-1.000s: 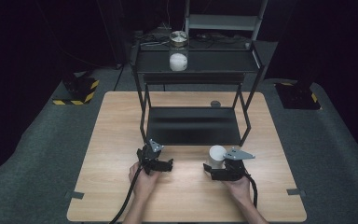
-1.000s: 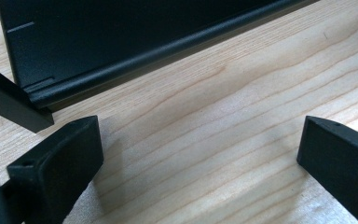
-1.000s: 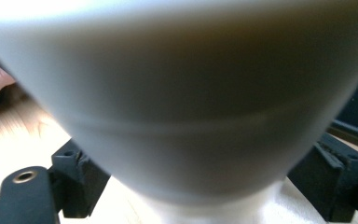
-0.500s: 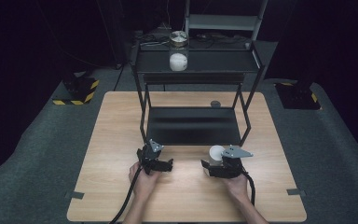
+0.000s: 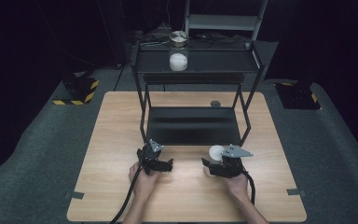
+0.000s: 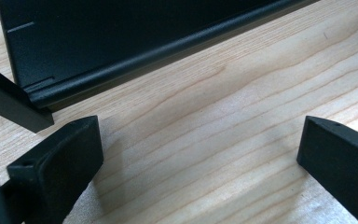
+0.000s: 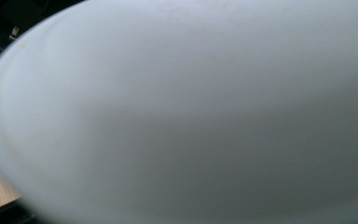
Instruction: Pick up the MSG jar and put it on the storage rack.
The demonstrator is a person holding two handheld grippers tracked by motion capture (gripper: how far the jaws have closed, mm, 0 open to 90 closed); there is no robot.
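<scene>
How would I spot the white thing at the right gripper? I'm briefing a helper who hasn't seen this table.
Start at the wooden table with the black metal rack on it. Just in front of the rack's right leg, the right gripper has been closing around a small round white cup. The other white thing sits inside a glass jar on the rack's top shelf.

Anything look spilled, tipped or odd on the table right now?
Nothing stands out. The white cup sits upright at the right claw, whose jaws have just been closing, and the jar stands upright on the rack.
</scene>
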